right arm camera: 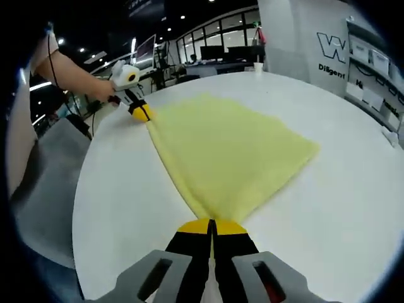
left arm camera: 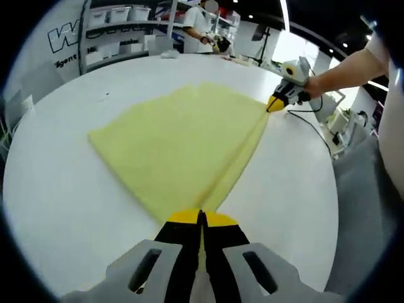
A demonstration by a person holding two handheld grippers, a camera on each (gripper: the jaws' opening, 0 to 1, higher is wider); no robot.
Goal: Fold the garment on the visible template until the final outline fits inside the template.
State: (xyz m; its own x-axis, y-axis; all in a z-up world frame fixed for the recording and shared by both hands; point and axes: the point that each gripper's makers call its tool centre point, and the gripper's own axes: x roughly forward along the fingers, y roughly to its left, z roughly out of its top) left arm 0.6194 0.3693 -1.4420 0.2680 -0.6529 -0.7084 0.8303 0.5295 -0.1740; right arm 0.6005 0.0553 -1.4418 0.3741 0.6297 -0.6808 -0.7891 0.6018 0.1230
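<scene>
A pale yellow garment (left arm camera: 183,142) lies spread on the round white table (left arm camera: 57,196), folded along one long edge stretched between both grippers. My left gripper (left arm camera: 202,218) is shut on the garment's near corner. Across the table, in the left gripper view, my right gripper (left arm camera: 276,103) pinches the far corner, held by a person's hand. In the right gripper view the same garment (right arm camera: 230,154) fans out from my right gripper (right arm camera: 213,225), which is shut on its corner, and my left gripper (right arm camera: 140,113) holds the opposite end.
Shelves with white bins (left arm camera: 120,28) and a person (left arm camera: 197,28) stand beyond the table's far edge. A grey mat (right arm camera: 47,183) lies off the table's side. A black cable (left arm camera: 312,126) runs across the table near the right hand.
</scene>
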